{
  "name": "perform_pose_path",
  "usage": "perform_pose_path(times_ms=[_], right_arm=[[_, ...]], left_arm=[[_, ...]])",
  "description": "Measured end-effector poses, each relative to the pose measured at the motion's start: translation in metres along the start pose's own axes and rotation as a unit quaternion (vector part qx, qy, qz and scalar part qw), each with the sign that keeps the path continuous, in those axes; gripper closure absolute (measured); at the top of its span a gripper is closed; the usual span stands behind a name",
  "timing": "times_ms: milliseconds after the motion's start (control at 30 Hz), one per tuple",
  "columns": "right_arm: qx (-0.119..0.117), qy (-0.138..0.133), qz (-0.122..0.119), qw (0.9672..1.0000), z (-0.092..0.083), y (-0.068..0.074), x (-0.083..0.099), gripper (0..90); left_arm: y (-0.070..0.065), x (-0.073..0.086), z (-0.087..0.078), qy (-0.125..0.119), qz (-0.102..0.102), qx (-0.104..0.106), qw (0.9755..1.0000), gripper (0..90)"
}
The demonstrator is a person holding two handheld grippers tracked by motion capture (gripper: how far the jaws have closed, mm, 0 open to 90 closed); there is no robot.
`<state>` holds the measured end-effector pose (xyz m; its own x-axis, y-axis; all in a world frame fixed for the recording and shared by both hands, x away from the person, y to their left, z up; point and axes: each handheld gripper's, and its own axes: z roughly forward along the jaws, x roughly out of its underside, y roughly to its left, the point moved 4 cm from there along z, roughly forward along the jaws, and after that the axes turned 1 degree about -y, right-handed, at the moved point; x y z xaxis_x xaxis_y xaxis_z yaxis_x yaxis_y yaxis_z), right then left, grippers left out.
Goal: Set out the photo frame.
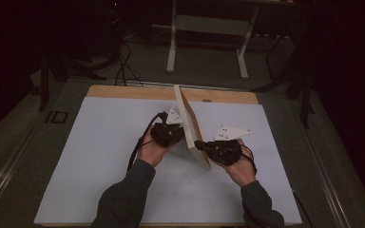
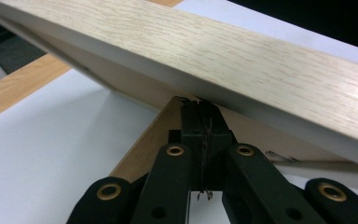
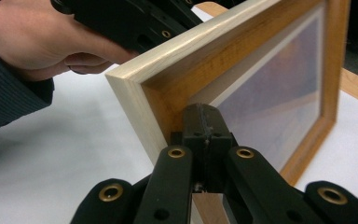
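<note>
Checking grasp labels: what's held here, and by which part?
A wooden picture frame, stood tilted on edge on the table. Both grippers are shut with their tips against it: the left gripper at its back, the right gripper on its front moulding. A clamped grip cannot be told.

Frame: I see pale wood grain outside, warmer orange-brown inside.
Table cover: white.
Jaws: black, brass rivets.
Sleeve: dark grey.

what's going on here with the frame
A person is propping a light wooden picture frame up on its edge on the white table cover, one hand-held gripper on each side. The left gripper presses against the frame's back, the right gripper against its front near the lower corner. Both sets of jaws are closed, pushing on the frame rather than clamping it. The frame leans at a tilt between them.
</note>
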<state>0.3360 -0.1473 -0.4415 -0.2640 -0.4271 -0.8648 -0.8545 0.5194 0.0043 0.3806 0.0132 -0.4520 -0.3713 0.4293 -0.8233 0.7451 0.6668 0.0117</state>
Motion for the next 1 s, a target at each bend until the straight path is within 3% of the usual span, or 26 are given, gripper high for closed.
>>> perform_pose_path(times_ms=[567,767,1000], right_arm=[[-0.013,-0.002,-0.004,0.9999,0.009,0.009,-0.004,90.0],[-0.023,0.001,-0.013,0.9996,0.013,0.015,-0.006,90.0],[-0.027,0.003,-0.015,0.9995,0.018,0.018,-0.006,90.0]], left_arm=[[0.003,0.003,0.0,-0.012,0.009,0.014,0.9998,90.0],[0.004,0.011,-0.007,-0.03,0.004,0.04,0.9987,90.0],[0.004,0.016,-0.016,-0.043,0.012,0.052,0.9976,90.0]])
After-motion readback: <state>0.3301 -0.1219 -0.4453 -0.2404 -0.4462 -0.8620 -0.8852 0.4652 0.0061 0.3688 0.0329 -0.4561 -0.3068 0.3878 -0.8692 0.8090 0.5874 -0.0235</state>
